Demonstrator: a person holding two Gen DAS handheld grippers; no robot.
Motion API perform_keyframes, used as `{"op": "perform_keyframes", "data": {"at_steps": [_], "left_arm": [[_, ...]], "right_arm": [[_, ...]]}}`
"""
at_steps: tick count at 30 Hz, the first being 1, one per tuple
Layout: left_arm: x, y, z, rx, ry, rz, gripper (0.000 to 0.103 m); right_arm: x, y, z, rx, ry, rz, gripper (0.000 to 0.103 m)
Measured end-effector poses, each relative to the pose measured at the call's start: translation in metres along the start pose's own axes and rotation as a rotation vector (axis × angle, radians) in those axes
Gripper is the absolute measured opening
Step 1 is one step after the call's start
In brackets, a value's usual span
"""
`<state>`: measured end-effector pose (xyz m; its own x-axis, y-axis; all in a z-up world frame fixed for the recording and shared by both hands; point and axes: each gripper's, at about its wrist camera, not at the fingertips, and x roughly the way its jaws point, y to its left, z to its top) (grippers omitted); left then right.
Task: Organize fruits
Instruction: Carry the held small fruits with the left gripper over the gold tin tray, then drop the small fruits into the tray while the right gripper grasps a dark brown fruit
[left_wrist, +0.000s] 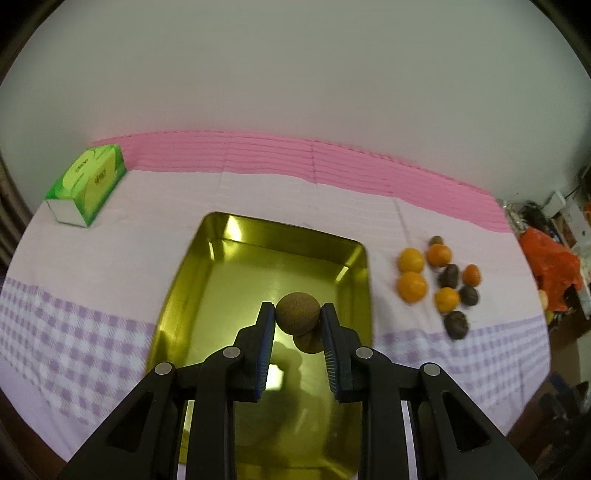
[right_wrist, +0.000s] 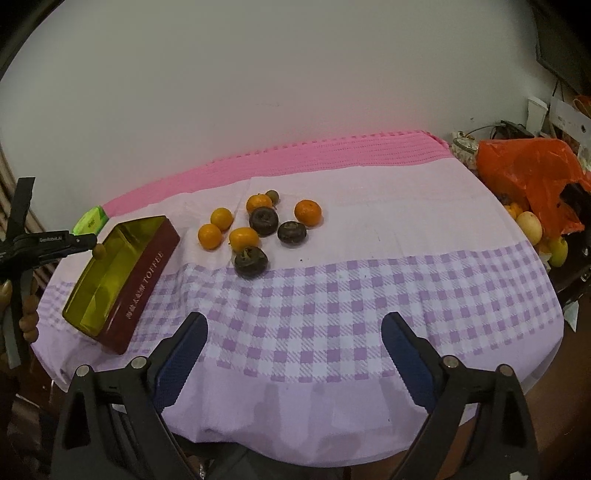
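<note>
My left gripper (left_wrist: 297, 308) is shut on a small round brown fruit (left_wrist: 297, 313) and holds it above the inside of the gold-lined toffee tin (left_wrist: 258, 236). A dim shape under the fruit looks like its reflection. In the right wrist view the tin (right_wrist: 147, 266) lies at the left, with that fruit (right_wrist: 99, 251) hanging over its far end. Several oranges (right_wrist: 307, 212), three dark round fruits (right_wrist: 263, 220) and one small brown fruit (right_wrist: 272, 195) lie in a cluster on the cloth right of the tin. My right gripper (right_wrist: 295, 325) hangs open and holds nothing, over the checked cloth near the front edge.
A green tissue box (left_wrist: 86, 184) stands at the back left. A pink mat (right_wrist: 332, 155) runs along the wall. Off the table's right edge sit an orange plastic bag (right_wrist: 532, 177) and some yellow fruits (right_wrist: 530, 227). A beaded wrist (right_wrist: 29, 317) shows at far left.
</note>
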<state>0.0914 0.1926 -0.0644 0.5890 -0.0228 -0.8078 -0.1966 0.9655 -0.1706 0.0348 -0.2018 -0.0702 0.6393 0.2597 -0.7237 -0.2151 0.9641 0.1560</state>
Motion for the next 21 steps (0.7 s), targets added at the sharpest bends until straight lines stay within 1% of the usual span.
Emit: {"op": "perform_keyframes", "data": {"at_steps": [8, 21], "left_arm": [[0.024, 0.012, 0.015, 0.053, -0.003, 0.066, 0.026], [0.054, 0.016, 0.033, 0.089, 0.015, 0.097, 0.026]], "right_arm": [[0.024, 0.011, 0.003, -0.033, 0.04, -0.016, 0.094], [0.05, 0.03, 0.012, -0.079, 0.068, -0.021, 0.094]]}}
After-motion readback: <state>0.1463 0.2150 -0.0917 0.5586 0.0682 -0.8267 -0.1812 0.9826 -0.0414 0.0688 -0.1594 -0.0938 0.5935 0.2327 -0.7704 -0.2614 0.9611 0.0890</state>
